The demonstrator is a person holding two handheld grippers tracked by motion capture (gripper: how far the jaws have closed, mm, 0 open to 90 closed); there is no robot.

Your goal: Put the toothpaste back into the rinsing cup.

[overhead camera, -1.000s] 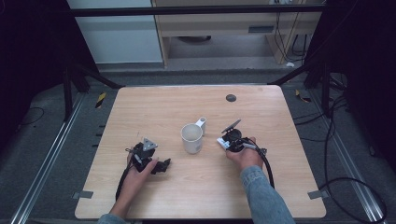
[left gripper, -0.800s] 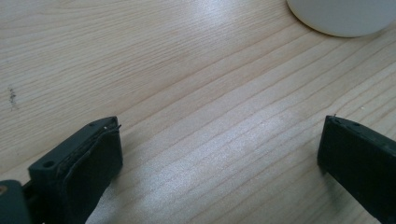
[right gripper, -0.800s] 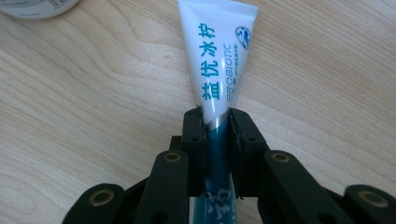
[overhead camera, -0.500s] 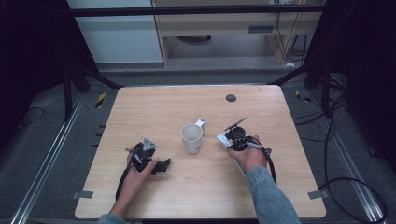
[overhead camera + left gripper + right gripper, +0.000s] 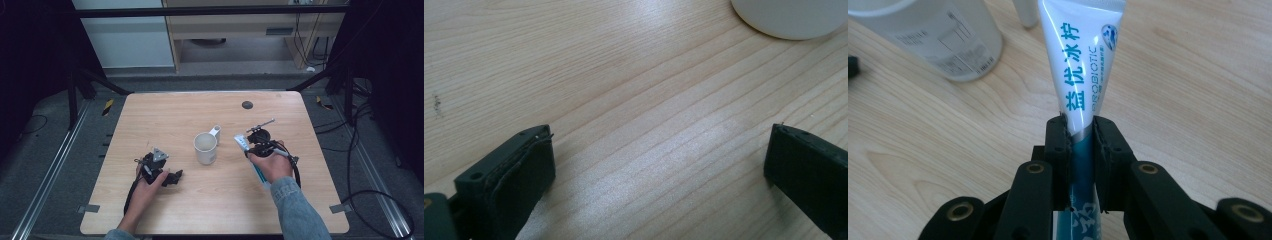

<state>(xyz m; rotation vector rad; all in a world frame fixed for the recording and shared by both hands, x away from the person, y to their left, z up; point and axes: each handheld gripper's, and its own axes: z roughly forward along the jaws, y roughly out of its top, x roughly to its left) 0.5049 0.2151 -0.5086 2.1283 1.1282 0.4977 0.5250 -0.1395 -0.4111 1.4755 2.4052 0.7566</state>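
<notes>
A white mug (image 5: 205, 148) stands at the middle of the wooden table (image 5: 165, 115), handle toward the far side. My right gripper (image 5: 253, 145) is just right of it, shut on a white and blue toothpaste tube (image 5: 241, 142) that it holds above the wood. In the right gripper view the jaws pinch the tube (image 5: 1080, 65) near its middle, its wide flat end pointing past the mug (image 5: 943, 35). My left gripper (image 5: 173, 176) rests low on the table left of the mug, and its jaws (image 5: 659, 150) are open over bare wood, with the mug's base (image 5: 789, 17) ahead.
A small dark round mark (image 5: 247, 105) lies on the far part of the table. Cables (image 5: 360, 150) trail on the floor to the right. A low shelf unit (image 5: 235, 30) stands behind the table.
My right hand has risen a little with the toothpaste tube in its jaws. The left hand and the mug have stayed where they were.
</notes>
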